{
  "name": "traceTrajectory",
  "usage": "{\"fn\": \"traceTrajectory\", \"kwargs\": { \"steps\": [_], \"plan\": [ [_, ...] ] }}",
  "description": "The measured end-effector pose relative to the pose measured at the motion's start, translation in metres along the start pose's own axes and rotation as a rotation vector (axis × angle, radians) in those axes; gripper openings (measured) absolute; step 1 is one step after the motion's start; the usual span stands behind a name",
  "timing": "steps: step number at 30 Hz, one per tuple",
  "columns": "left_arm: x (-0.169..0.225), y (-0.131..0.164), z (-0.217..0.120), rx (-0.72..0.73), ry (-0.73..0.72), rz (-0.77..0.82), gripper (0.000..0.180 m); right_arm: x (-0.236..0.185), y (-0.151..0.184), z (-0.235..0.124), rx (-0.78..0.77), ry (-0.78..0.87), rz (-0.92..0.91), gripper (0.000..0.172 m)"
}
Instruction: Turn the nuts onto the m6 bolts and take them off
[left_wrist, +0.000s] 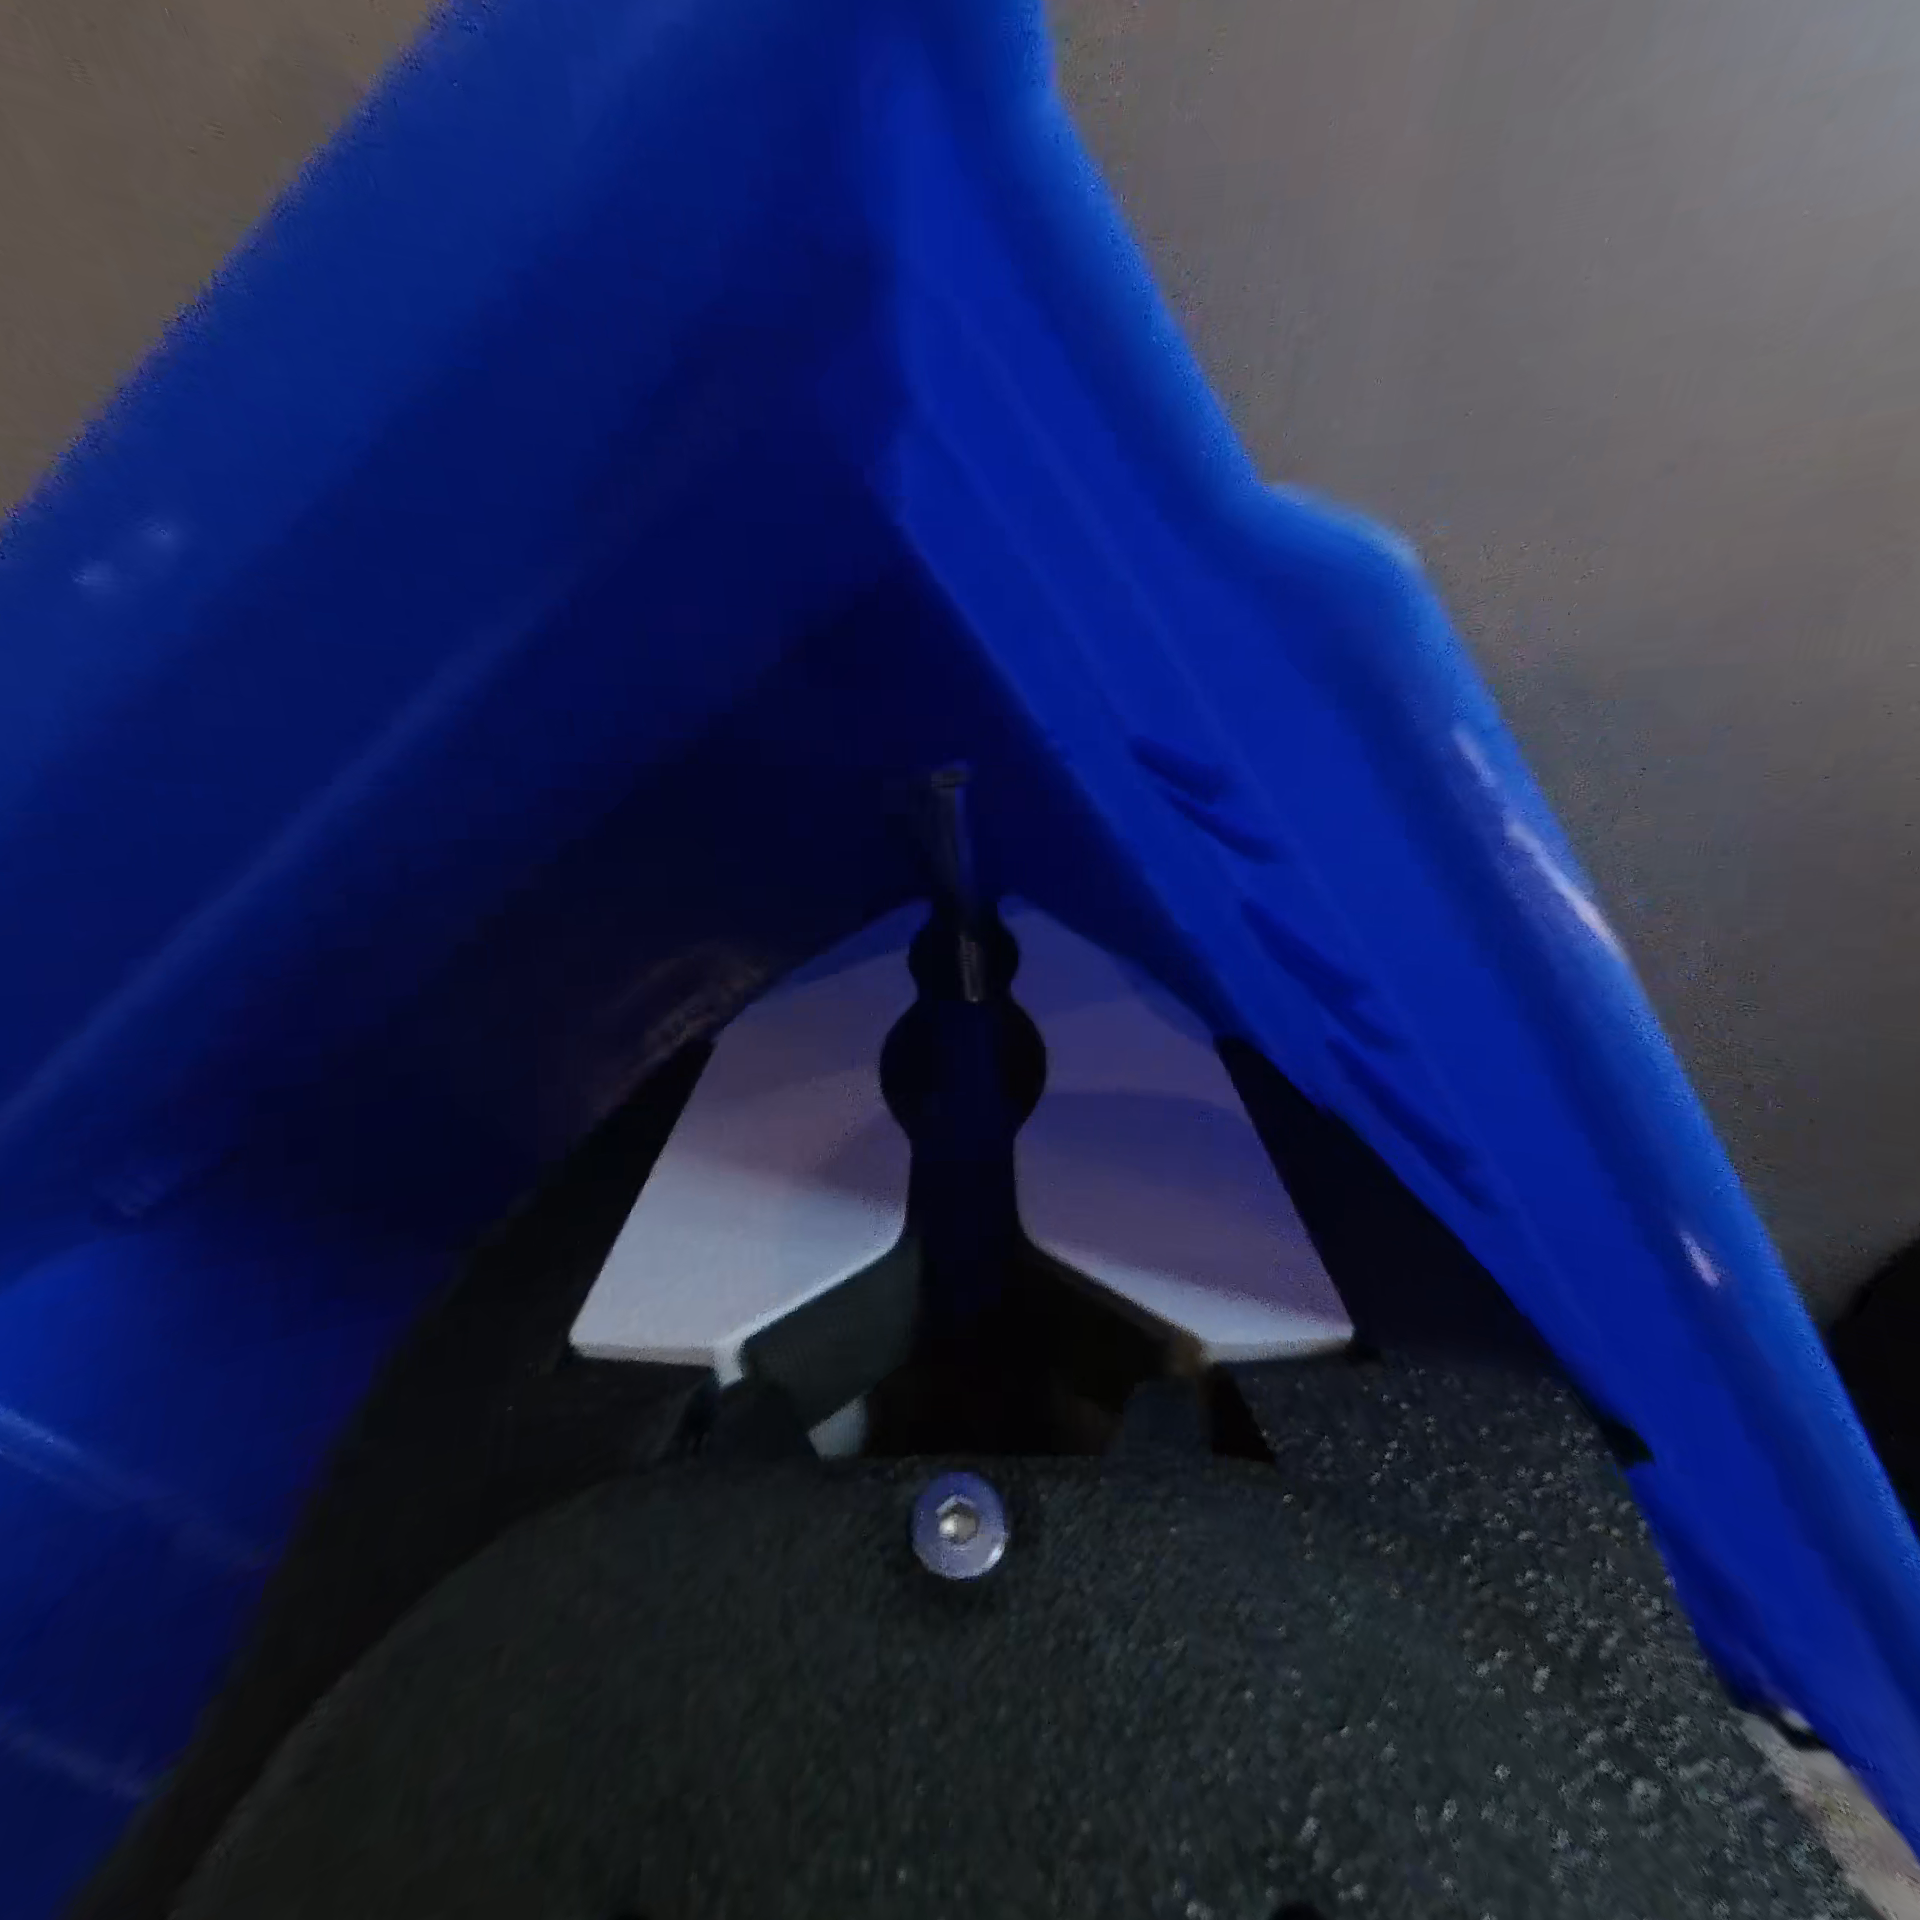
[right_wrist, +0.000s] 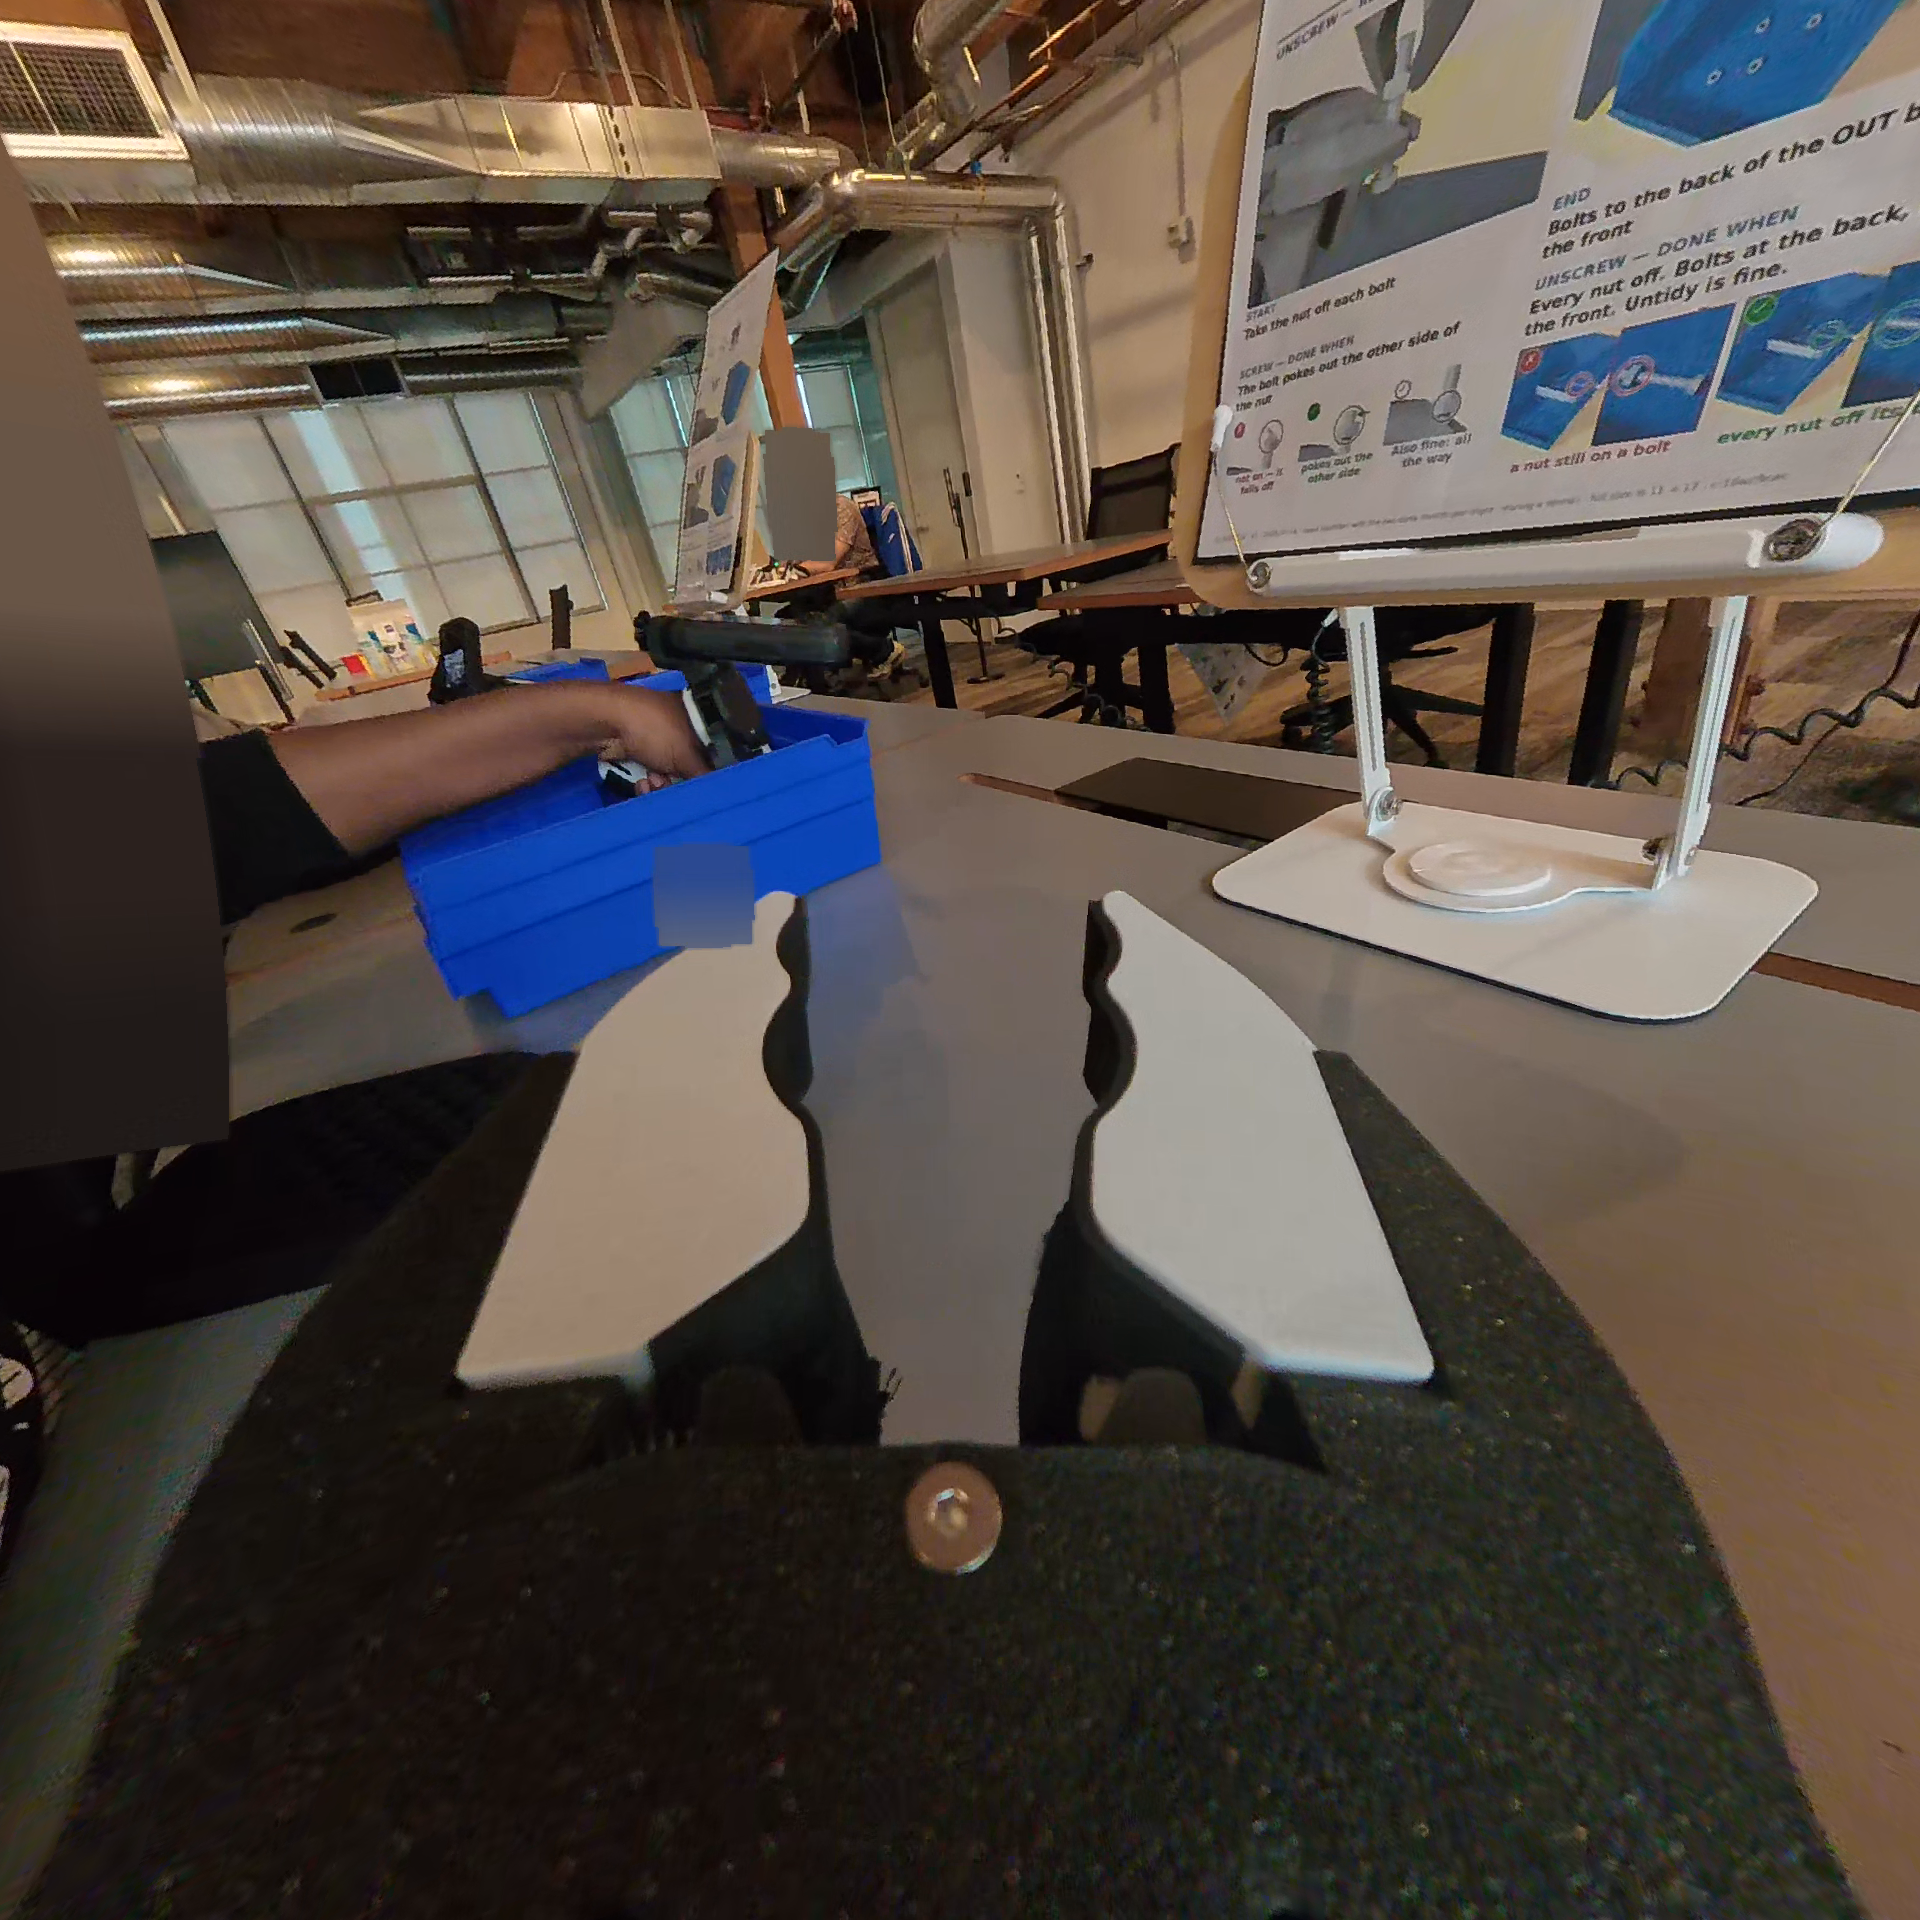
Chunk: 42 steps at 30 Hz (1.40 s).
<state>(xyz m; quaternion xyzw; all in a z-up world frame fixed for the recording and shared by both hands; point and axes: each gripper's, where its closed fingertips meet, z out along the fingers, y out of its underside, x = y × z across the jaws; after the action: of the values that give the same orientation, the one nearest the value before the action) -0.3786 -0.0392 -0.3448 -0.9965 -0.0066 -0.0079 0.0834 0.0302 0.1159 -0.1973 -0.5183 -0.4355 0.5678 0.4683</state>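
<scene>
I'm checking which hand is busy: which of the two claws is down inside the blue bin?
The left claw: it reaches into the blue bin, shut on a thin dark bolt. The right claw hangs open over bare table.

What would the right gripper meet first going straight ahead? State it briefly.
Probably nothing close: the right gripper, open and holding nothing, points over bare grey table, between the blue bin and the white stand. Depth is unclear.
</scene>
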Motion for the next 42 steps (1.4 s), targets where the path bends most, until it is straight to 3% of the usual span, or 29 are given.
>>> {"fn": "traceTrajectory", "kwargs": {
  "steps": [5, 10, 14, 17, 21, 28, 34, 42],
  "plan": [
    [-0.006, -0.006, -0.016, 0.099, -0.068, 0.033, 0.005, -0.005, 0.004, 0.003, -0.041, -0.017, -0.025, 0.049],
    [-0.005, -0.024, -0.099, 0.453, -0.073, 0.001, 0.005, -0.018, 0.009, 0.011, -0.123, -0.057, -0.090, 0.043],
    [0.040, -0.032, -0.170, 0.741, -0.056, 0.064, 0.005, -0.038, 0.015, 0.021, -0.228, -0.110, -0.194, 0.041],
    [0.099, -0.033, -0.193, 0.862, 0.008, 0.157, 0.005, -0.055, 0.020, 0.030, -0.346, -0.168, -0.292, 0.038],
    [0.189, -0.031, -0.181, 0.894, 0.104, 0.315, 0.005, -0.084, 0.022, 0.044, -0.478, -0.316, -0.422, 0.040],
    [0.304, -0.013, -0.101, 0.707, 0.186, 0.515, 0.005, -0.125, 0.036, 0.057, -0.672, -0.577, -0.664, 0.029],
    [0.337, -0.002, -0.067, 0.626, 0.192, 0.579, 0.005, -0.139, 0.077, 0.052, -0.820, -0.741, -0.649, 0.026],
    [0.349, 0.002, -0.064, 0.620, 0.205, 0.619, 0.005, -0.143, 0.093, 0.053, -0.802, -0.782, -0.690, 0.014]
  ]
}}
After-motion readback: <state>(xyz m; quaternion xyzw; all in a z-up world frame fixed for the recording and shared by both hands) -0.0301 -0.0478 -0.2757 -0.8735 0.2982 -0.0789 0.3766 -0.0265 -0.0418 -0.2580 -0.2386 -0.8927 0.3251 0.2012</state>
